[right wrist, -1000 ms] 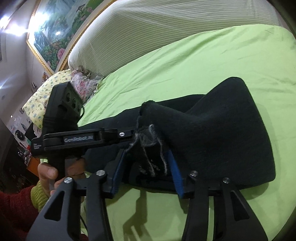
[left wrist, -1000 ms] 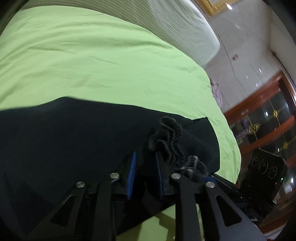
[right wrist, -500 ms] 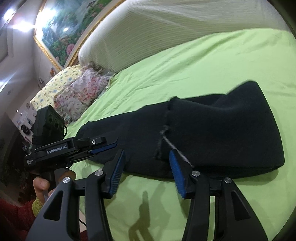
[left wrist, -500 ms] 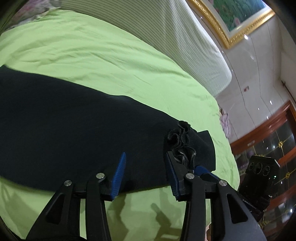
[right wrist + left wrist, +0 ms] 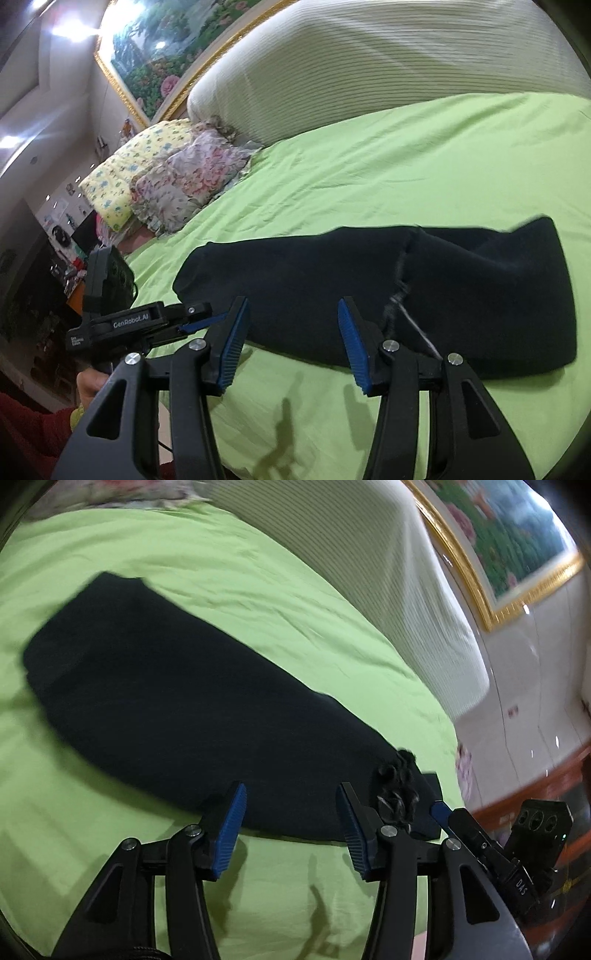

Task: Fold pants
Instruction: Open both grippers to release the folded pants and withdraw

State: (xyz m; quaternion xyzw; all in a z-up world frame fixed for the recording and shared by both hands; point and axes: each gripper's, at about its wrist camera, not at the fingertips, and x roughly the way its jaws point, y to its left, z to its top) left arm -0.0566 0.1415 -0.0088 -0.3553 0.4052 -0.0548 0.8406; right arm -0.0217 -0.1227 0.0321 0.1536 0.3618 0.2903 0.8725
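Pants [image 5: 388, 291] lie flat on the green sheet [image 5: 406, 166], near the front edge of the bed, already doubled into one long dark band. The waist/cuff ends are stacked toward my right side, w/ a frayed, ruffly edge [image 5: 397, 794] showing in the left wrist view.

Left gripper [image 5: 291, 827]: jaws have just been opening. They stand abt half open w/ nothing between them, blue pads clear of the cloth, just over the near edge. Right gripper [image 5: 293, 345]: also abt half open and empty, hovering at the near edge close to the seam where the layers overlap.

Handling, as I judge it: fabric looks thick and fleecy, soft, floppy, not slippery. It should sag and drag on the sheet rather than slide, and the layers may shift if I pinch only the top one. Nothing fragile.

Best hold, I reckon, is both corners of one short end, pads biting thru all layers. Avoid the frayed strands, which could snag a pad.
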